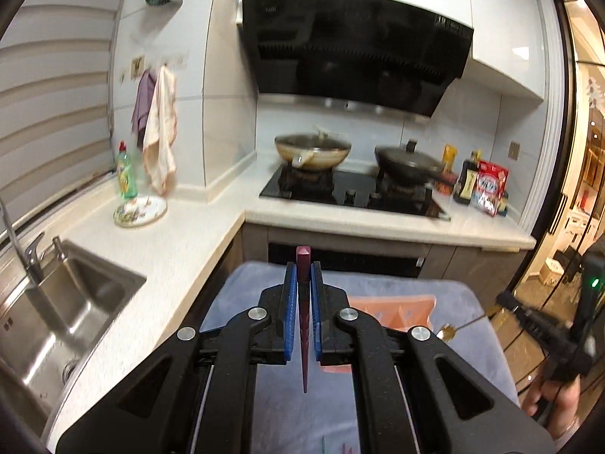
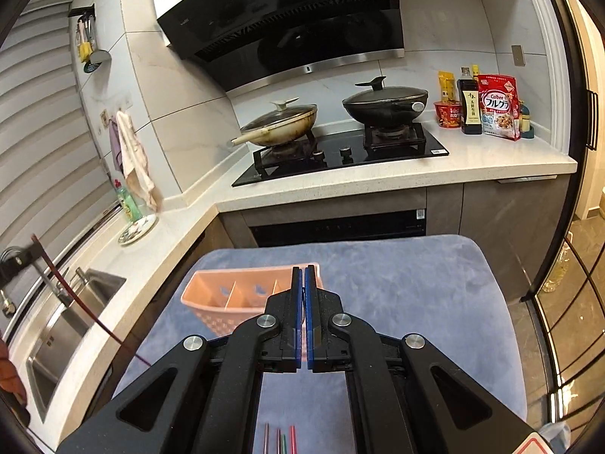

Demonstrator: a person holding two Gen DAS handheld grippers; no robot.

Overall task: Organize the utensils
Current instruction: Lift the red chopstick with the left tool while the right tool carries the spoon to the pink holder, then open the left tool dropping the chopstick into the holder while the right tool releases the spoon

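The left gripper [image 1: 303, 276] has its blue fingers [image 1: 289, 302] pressed against a dark red chopstick [image 1: 303, 325], which stands between them with its thick square end up past the fingertips and its thin tip pointing down toward the camera. From the right wrist view the same chopstick [image 2: 87, 302] shows at the far left as a long slanted line over the edge of the sink [image 2: 68, 325].

The right gripper [image 2: 303, 276] holds its fingers [image 2: 311, 302] nearly together, with only a thin slit between them; this view does not show what sits in the slit. In the left wrist view the right gripper [image 1: 503, 302] appears at the right edge, pinching a gold fork [image 1: 463, 325] by its handle, the fork head hanging out over the blue-grey cloth [image 1: 453, 295].

A pink basket [image 2: 227, 295] with inner dividers stands on the cloth-covered desk [image 2: 397, 287], just ahead and left of the right gripper. At the near edge of the cloth lie several thin sticks [image 2: 280, 439], red, green and brownish, side by side.

Behind, the stove [image 2: 340, 155] carries a pale pan [image 2: 280, 125] and a black wok [image 2: 385, 104], both lidded. A patterned plate [image 2: 138, 229] rests by a green soap bottle [image 2: 126, 198].
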